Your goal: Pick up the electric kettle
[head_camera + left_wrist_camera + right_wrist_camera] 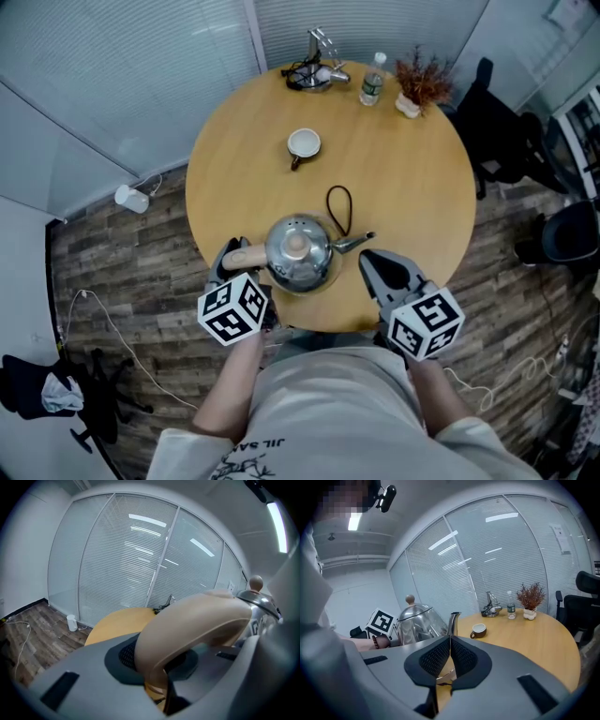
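**Round table** [412,187]: wooden top, bears everything below.

**Electric kettle** [298,251]: polished steel, domed, at 6 o'clock on the table top, close to the near edge. Judged rigid, with a slick body and a weight that depends on its unseen fill. If full it will hang heavy off the handle and want to tip spout-down. No view shows whether its base is clear of the wood.

**Left gripper** [228,258]: at 9 o'clock of the kettle, clamped around the handle.

**Right gripper** [372,260]: at 4 o'clock of the kettle, pads pressed together on nothing.

**Handle** [197,620]: beige, arched, matte. It is the proper hold, best taken near the body.

**Cup** [304,144]: at 12 o'clock of the kettle, well apart.

**Spout** [354,244]: thin, at 3 o'clock, not a place to grip.
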